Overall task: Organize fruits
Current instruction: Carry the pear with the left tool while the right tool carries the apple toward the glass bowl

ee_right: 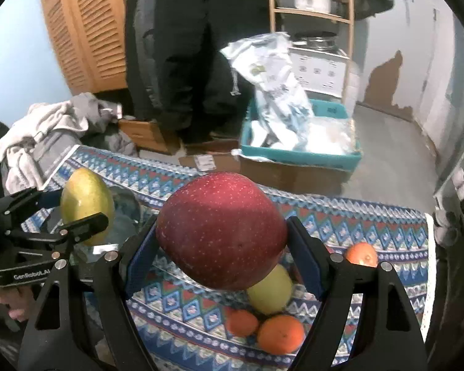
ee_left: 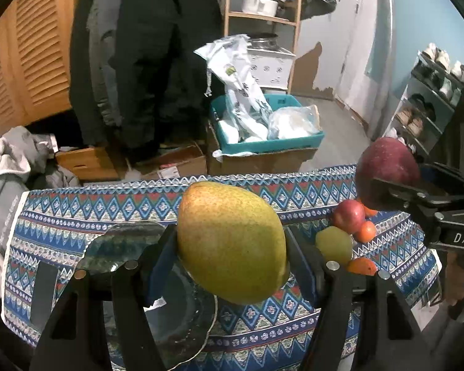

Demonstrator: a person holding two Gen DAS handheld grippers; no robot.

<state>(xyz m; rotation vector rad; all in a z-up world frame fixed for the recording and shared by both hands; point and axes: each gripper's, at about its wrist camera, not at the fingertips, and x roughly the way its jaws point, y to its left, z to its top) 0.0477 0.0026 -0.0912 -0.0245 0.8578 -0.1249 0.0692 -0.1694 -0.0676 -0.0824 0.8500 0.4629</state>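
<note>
My left gripper [ee_left: 232,238] is shut on a large yellow-green mango [ee_left: 232,247], held above the patterned tablecloth [ee_left: 108,204]. The same mango [ee_right: 86,201] shows at the left of the right wrist view, in the left gripper [ee_right: 74,210]. My right gripper [ee_right: 222,225] is shut on a big red apple [ee_right: 221,230], lifted off the table. That apple [ee_left: 386,167] appears at the right of the left wrist view. Below lie a green fruit [ee_right: 272,290], oranges [ee_right: 281,334] and a small red apple [ee_left: 349,216]. Glass plates [ee_left: 123,244] sit under the mango.
Beyond the table's far edge stands a teal crate [ee_left: 263,145] of plastic bags on a cardboard box. A person in dark clothes [ee_left: 145,61] stands behind. A pile of grey clothes [ee_right: 46,136] lies at the left and a shoe rack [ee_left: 430,99] at the right.
</note>
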